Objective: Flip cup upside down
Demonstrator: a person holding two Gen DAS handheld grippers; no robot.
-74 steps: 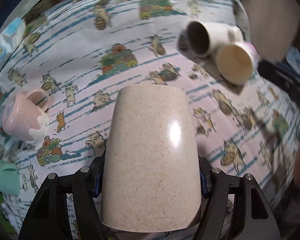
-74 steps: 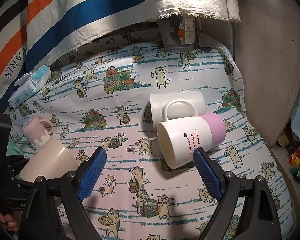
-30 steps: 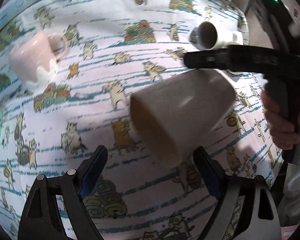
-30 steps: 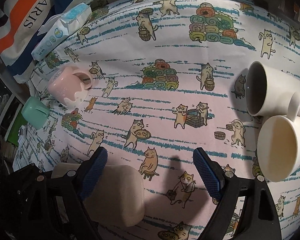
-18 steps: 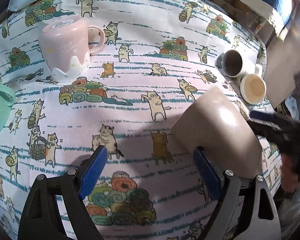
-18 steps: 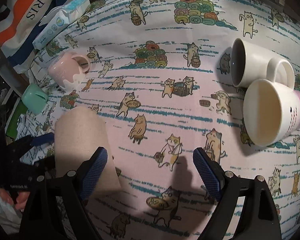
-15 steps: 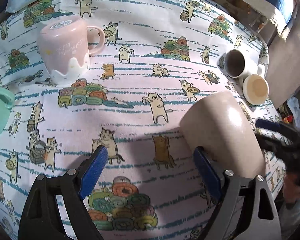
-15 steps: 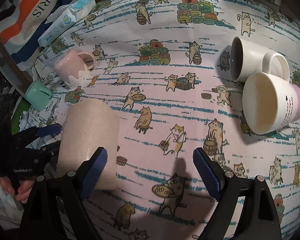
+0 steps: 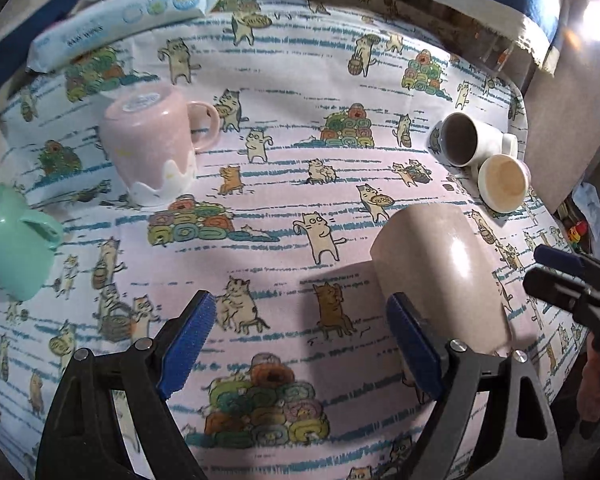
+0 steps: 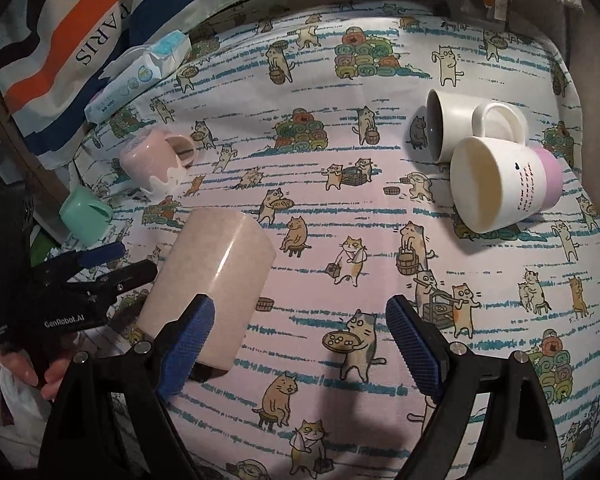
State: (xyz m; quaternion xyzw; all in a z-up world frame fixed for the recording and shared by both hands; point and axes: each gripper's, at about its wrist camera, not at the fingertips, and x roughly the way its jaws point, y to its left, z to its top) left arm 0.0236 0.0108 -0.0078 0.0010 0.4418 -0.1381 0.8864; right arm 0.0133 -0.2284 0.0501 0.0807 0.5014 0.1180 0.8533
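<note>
A tall beige speckled cup (image 9: 440,276) stands upside down on the cat-print cloth, just right of my left gripper (image 9: 300,340), which is open and empty. It also shows in the right wrist view (image 10: 216,280), just left of my right gripper (image 10: 300,336), also open and empty. Neither gripper touches it. A white mug (image 10: 460,124) and a white-and-pink mug (image 10: 504,184) lie on their sides at the right. A pink mug (image 9: 152,148) and a mint cup (image 9: 12,240) stand upside down at the left.
A pack of baby wipes (image 9: 120,16) lies at the back left edge. A striped cloth (image 10: 60,40) hangs behind the table. The table's right edge (image 9: 540,200) runs close to the lying mugs.
The beige cup left my left gripper, passed tilted through the air, and now stands mouth down on the cloth. Both grippers have pulled back from it and stay open.
</note>
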